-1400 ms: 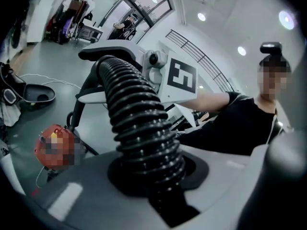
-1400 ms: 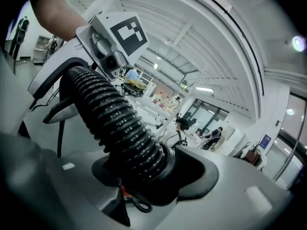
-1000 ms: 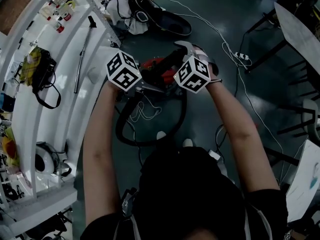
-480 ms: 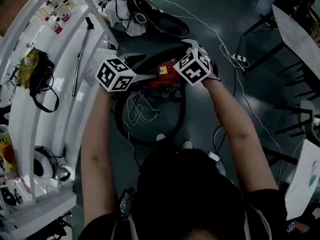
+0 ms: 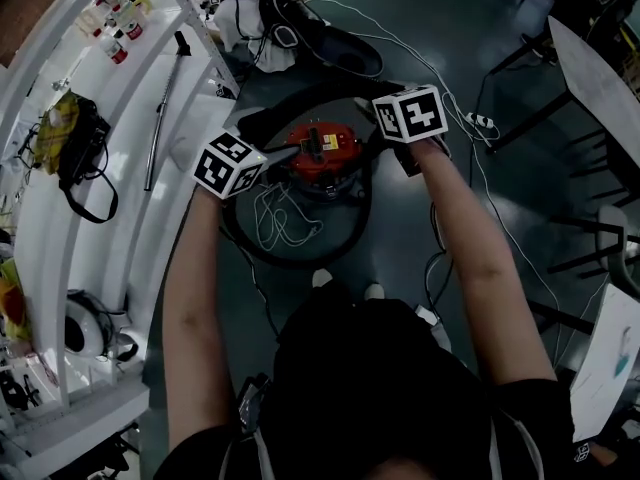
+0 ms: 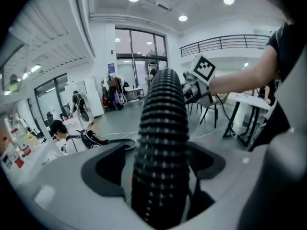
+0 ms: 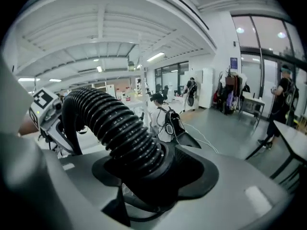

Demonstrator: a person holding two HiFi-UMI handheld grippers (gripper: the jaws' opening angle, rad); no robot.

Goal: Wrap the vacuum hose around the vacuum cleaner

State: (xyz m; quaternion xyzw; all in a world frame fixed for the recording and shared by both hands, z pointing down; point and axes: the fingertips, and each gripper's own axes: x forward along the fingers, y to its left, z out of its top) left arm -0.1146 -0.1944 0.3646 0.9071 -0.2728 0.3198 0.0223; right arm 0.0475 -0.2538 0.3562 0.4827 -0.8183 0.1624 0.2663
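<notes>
Dark floor [image 5: 400, 258] bears the red vacuum cleaner [image 5: 322, 150], hose [image 6: 160, 128] looping round it: right tool [image 7: 144, 171] clamps the hose, while left tool [image 6: 160, 186], jaws just opening, straddles it loosely, likely to regrip for another turn.

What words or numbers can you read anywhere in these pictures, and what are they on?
No text can be read.
Yellow label on the red vacuum cleaner: too small.
Blue sign in the right gripper view: blurred.
Marker cubes: black-and-white patterns only, no words.
</notes>
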